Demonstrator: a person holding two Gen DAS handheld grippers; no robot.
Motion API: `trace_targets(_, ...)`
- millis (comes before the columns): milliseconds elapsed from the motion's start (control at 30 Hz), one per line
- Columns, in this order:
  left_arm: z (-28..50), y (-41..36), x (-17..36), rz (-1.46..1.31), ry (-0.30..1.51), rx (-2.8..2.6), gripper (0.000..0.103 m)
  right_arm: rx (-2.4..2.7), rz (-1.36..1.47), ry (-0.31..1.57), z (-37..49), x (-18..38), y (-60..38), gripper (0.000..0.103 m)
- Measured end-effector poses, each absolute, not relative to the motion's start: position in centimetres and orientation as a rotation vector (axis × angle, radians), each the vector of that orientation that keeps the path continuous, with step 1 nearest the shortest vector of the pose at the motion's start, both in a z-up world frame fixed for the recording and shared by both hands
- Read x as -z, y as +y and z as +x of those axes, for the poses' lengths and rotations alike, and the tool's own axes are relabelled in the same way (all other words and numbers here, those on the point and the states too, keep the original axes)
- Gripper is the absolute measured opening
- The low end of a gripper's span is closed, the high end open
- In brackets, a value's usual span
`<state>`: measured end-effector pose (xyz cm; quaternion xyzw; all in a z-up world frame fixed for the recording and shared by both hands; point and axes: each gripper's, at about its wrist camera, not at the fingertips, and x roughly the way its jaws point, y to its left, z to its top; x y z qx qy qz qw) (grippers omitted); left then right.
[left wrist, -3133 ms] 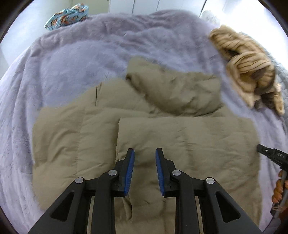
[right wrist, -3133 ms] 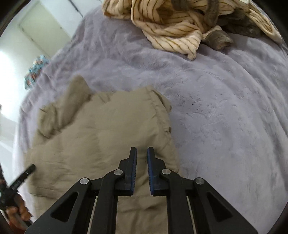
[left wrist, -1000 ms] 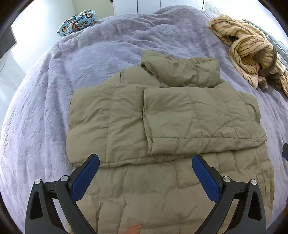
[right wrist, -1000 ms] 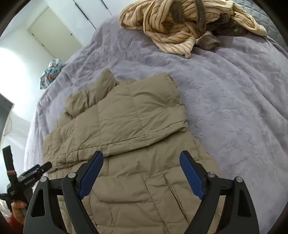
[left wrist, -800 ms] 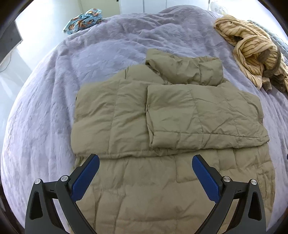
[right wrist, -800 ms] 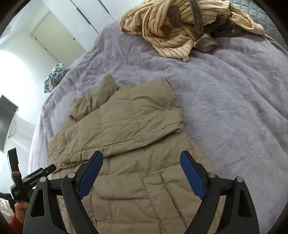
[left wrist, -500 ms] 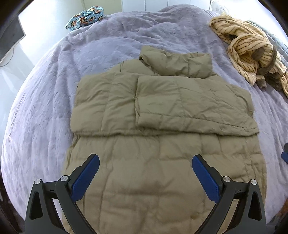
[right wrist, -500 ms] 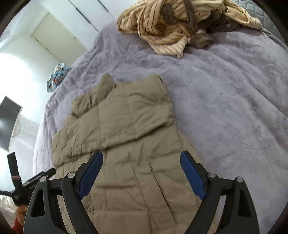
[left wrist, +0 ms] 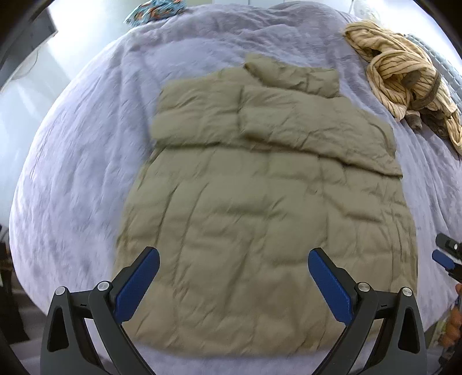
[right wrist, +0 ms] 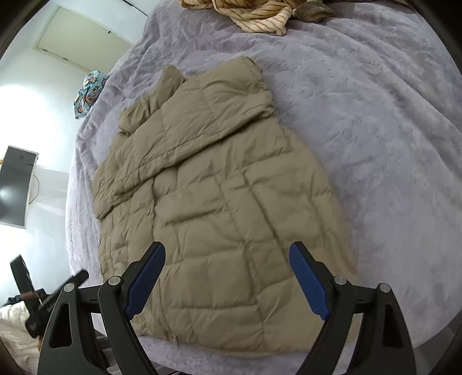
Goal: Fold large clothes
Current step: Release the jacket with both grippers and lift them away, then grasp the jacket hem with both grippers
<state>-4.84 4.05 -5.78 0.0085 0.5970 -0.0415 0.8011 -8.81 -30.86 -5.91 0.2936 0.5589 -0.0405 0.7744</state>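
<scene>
A large khaki puffer jacket [left wrist: 260, 207] lies flat on the lilac bed cover [left wrist: 86, 138], with both sleeves folded across its chest and its hood at the far end. It also shows in the right wrist view [right wrist: 219, 202]. My left gripper [left wrist: 231, 282] is wide open and empty, above the jacket's near hem. My right gripper [right wrist: 228, 277] is wide open and empty, also above the near hem, toward its right side. The right gripper's tip [left wrist: 446, 256] shows at the right edge of the left wrist view.
A striped yellow garment pile [left wrist: 404, 78] lies at the bed's far right. A patterned blue cloth [left wrist: 153, 8] lies at the far left edge. The bed's near edge runs just below the jacket hem [right wrist: 231, 346]. A dark screen [right wrist: 14, 187] hangs on the wall at left.
Both grippers have opened wide since three seconds ago and pulled back toward the jacket's near hem. The whole jacket has come into view.
</scene>
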Motion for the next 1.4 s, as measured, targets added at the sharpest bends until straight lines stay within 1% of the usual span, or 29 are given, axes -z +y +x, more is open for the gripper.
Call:
trace_targets(167,-7.9,9.7,7.5,-0.052,1.363,0.094,0.103,0.122,0.706,1.204,-10.9,6.2,-29.4,0.09)
trace_targets(400,-11.7,15.6,10.1,-0.18,1.416,0.125,0.103,0.188,0.87,1.221,-15.7,8.9,-28.1,0.09)
trace_targets(600,-14.1,18.8,14.0,-0.369,1.494,0.176,0.103,0.256,1.038,1.232,-20.0,12.1,-28.5,0.09)
trace_targets(700,-15.1,20.1,17.2,-0.509,1.558,0.19,0.103,0.277,1.171,1.222,-21.8,14.2,-29.4,0.09)
trace_targets(767,-15.5,20.8,19.2,-0.602,1.59,0.171,0.103,0.281,1.248,1.21,-22.7,15.6,-29.8,0.09)
trace_targets(867,-15.2,21.0,19.9,-0.687,1.556,0.17,0.103,0.291,1.326,1.185,-23.2,17.2,-29.9,0.09)
trace_targets(1000,-13.6,19.4,19.7,-0.734,1.514,0.242,0.103,0.29,1.373,1.155,-22.7,18.4,-29.8,0.09)
trace_targets(1167,-11.8,17.0,20.4,-0.712,1.528,0.29,0.102,0.24,1.436,1.073,-21.6,18.3,-29.5,0.09)
trace_targets(1200,-11.5,16.8,20.5,-0.717,1.528,0.29,0.099,0.22,1.453,1.053,-21.5,18.2,-29.5,0.09)
trace_targets(1233,-11.2,16.7,20.5,-0.725,1.525,0.29,0.089,0.199,1.469,1.04,-21.2,18.2,-29.4,0.09)
trace_targets(1267,-11.1,16.6,20.6,-0.726,1.526,0.291,0.084,0.19,1.473,1.037,-21.0,18.2,-29.2,0.089)
trace_targets(1300,-11.0,16.6,20.6,-0.722,1.528,0.291,0.073,0.193,1.463,1.04,-20.8,18.2,-29.0,0.089)
trace_targets(1333,-10.9,16.7,20.5,-0.717,1.526,0.296,0.057,0.196,1.455,1.042,-20.7,18.2,-28.9,0.088)
trace_targets(1367,-10.9,17.0,20.5,-0.711,1.526,0.304,0.049,0.2,1.453,1.045,-20.7,18.1,-28.9,0.084)
trace_targets(1400,-10.8,17.2,20.3,-0.703,1.524,0.313,0.036,0.211,1.456,1.047,-20.9,18.2,-28.8,0.075)
